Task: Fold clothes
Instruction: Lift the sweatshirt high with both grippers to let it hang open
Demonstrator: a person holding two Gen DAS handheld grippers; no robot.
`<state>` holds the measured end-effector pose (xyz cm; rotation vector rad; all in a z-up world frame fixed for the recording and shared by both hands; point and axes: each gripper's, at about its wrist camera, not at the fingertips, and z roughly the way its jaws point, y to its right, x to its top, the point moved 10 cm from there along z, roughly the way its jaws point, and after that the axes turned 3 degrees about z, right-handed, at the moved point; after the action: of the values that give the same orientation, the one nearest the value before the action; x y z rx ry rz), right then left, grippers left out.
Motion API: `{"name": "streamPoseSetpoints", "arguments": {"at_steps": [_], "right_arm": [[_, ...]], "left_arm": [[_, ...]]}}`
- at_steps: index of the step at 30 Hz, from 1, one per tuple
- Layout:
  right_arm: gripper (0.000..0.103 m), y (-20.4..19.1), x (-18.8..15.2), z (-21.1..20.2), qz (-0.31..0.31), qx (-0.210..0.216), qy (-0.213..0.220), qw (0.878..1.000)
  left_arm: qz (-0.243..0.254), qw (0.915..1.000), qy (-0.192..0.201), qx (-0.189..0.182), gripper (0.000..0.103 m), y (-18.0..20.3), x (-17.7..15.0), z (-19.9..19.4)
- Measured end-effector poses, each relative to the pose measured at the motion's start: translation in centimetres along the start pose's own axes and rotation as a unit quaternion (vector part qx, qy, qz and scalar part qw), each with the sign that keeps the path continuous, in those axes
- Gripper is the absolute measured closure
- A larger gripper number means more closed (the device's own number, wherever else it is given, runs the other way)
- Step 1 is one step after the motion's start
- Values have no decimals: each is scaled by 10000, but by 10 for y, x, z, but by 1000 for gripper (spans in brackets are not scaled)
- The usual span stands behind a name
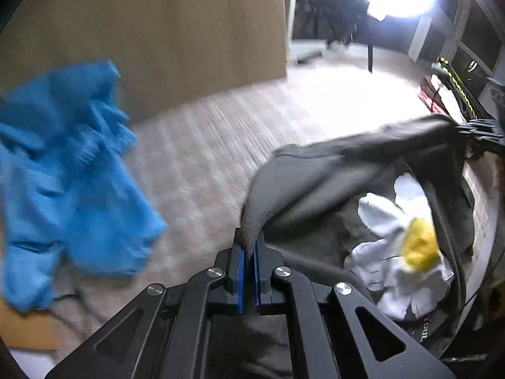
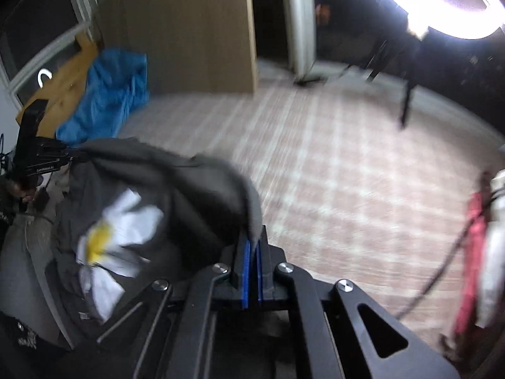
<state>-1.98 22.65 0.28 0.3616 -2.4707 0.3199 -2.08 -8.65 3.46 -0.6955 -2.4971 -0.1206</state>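
Note:
A dark grey shirt (image 1: 318, 183) with a white and yellow daisy print (image 1: 407, 240) hangs between my two grippers above a checked cloth surface. My left gripper (image 1: 248, 246) is shut on one corner of the shirt. My right gripper (image 2: 252, 243) is shut on the other corner of the shirt (image 2: 164, 177); the daisy (image 2: 110, 240) shows to its left. Each gripper shows in the other's view, the right one (image 1: 479, 132) at the far right and the left one (image 2: 41, 158) at the far left. A crumpled blue garment (image 1: 69, 170) lies to the left, also in the right wrist view (image 2: 110, 104).
A pale checked cloth (image 2: 331, 173) covers the surface below. A tan wooden panel (image 1: 176, 28) stands behind. A bright ring lamp (image 2: 442, 3) on a dark stand is at the back right. A cardboard piece (image 2: 63, 88) lies under the blue garment. Red and white items (image 2: 479, 252) sit at the right.

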Motion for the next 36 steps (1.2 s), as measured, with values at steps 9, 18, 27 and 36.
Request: {"name": "streamPoseSetpoints", "arguments": {"at_steps": [9,18,27,36], "right_arm": [[100,-67,51,-170,-714,-609,1729,9805],[101,-126,52,-382,-1365,-982,3221,9316],[100,-163,54,-510,-1703,-1598,4110,8812],[100,-142,92,-505,-1474,-2063,4231,8699]], "left_arm": [[355,9783,1574,1300,99,-4,34,-215],[356,9338,2652,2373,99,47,19,-431],[519,8876,3371,3096,99,75,20,-565],[913,8926,3245,2994,99,67,63,-543]]}}
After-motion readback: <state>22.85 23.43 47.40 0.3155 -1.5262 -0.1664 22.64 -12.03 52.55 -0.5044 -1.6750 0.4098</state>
